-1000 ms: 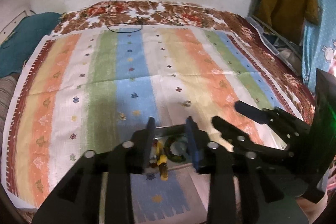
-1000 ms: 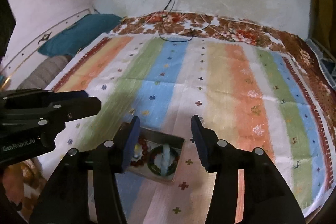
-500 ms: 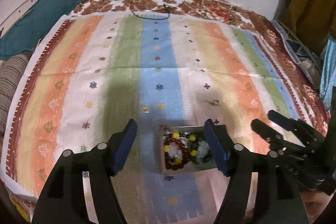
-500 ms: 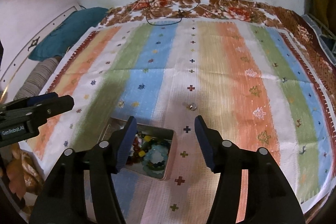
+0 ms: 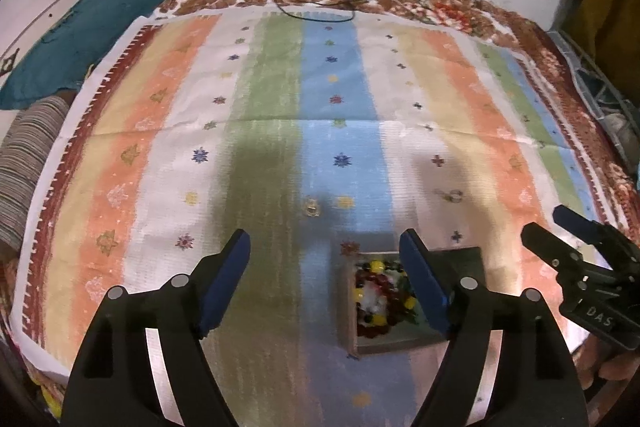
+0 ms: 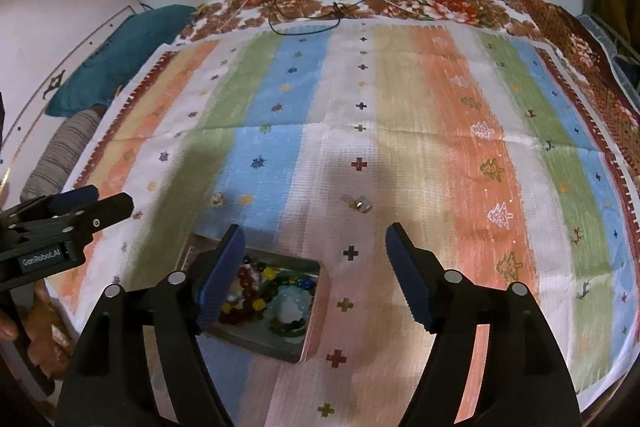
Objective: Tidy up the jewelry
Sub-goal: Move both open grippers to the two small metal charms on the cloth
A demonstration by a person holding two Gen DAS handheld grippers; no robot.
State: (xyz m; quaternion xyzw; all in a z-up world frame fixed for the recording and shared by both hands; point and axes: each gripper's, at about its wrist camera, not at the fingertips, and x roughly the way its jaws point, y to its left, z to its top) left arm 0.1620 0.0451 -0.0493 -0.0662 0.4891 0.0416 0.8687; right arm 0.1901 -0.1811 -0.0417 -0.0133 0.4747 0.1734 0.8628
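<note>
A small metal tin [image 5: 464,257] [image 6: 310,339] lies on the striped cloth, filled with bead bracelets [image 5: 380,301] [image 6: 264,295] in red, yellow and green. Two small rings rest loose on the cloth: one [image 5: 311,207] [image 6: 217,199] on the green-blue border, another [image 5: 452,195] [image 6: 361,205] on the white stripe. My left gripper [image 5: 326,283] hovers over the cloth left of the tin, jaws opening, nothing between them. My right gripper [image 6: 314,267] hangs above the tin's right side, jaws opening and empty. Each gripper shows in the other's view: the right gripper [image 5: 576,227], the left gripper [image 6: 96,203].
The striped cloth [image 5: 272,131] covers a bed with a floral sheet [image 5: 440,7] beneath. A teal pillow [image 5: 84,35] and a striped cushion [image 5: 28,167] lie at the left. A black cable [image 6: 304,27] loops at the far edge by the wall.
Both grippers have opened wider and moved down and across over the cloth. The left gripper shifted left off the tin; the right gripper's view tilted further down at the cloth.
</note>
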